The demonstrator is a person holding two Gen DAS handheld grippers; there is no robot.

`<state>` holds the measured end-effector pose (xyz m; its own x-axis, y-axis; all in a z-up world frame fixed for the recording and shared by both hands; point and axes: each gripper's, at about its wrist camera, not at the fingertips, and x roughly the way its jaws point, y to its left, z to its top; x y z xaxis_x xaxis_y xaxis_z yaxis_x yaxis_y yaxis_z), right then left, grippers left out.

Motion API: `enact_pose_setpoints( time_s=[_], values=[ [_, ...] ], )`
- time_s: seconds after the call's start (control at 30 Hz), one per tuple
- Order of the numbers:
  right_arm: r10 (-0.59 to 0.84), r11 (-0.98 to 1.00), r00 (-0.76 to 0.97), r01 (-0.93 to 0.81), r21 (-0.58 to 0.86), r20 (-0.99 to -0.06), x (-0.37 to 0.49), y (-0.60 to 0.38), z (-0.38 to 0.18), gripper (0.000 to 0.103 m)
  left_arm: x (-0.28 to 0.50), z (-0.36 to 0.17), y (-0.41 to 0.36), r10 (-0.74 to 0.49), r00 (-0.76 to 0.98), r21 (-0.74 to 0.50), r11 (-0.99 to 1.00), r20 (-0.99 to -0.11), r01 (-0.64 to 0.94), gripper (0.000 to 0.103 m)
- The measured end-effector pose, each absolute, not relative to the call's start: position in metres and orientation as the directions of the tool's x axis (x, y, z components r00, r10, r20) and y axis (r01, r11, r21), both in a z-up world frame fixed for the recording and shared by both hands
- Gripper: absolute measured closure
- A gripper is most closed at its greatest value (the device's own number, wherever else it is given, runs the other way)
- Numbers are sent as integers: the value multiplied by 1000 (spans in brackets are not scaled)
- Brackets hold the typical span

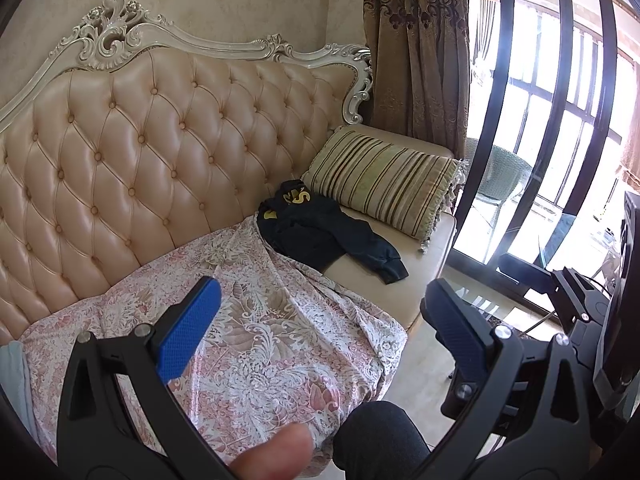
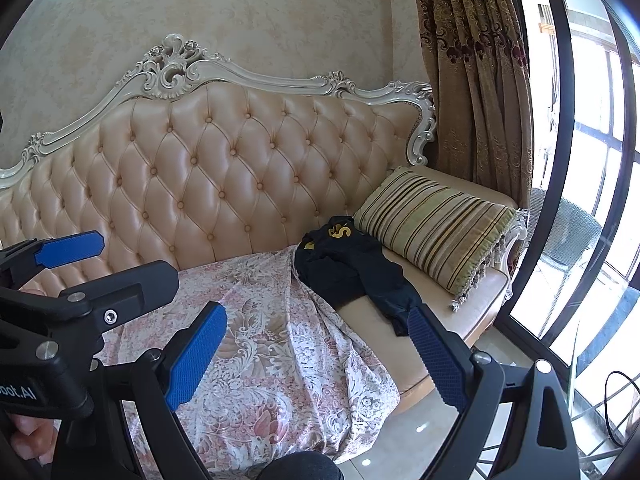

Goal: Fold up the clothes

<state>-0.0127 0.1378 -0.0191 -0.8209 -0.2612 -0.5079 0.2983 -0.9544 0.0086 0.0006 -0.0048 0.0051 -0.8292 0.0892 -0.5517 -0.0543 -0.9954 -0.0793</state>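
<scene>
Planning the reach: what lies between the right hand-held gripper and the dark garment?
Only the floral sheet over the sofa; right hand-held gripper open, dark garment beyond. Right wrist view.

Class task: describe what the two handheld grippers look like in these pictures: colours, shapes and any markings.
Both the left gripper and the right gripper have black angular frames with silver screws. Their flat, rounded finger pads are blue with a fine dimpled texture. In the right wrist view, white lettering ending ".AI" marks the left gripper's black body.

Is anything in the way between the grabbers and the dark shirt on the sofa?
Nothing visible blocks it. The dark shirt lies in the open beside the striped cushion, beyond the floral sheet. Both grippers' jaws are open.
</scene>
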Motion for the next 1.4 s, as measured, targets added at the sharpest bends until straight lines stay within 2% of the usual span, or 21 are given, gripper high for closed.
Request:
enact_pose_setpoints(
  time_s=[1.4],
  values=[
    [-263, -954, -815, 301, 10, -516, -16, 140, -23, 10, -8, -3, -7, 120, -806, -104, -992, -579, -73, 1]
  ],
)
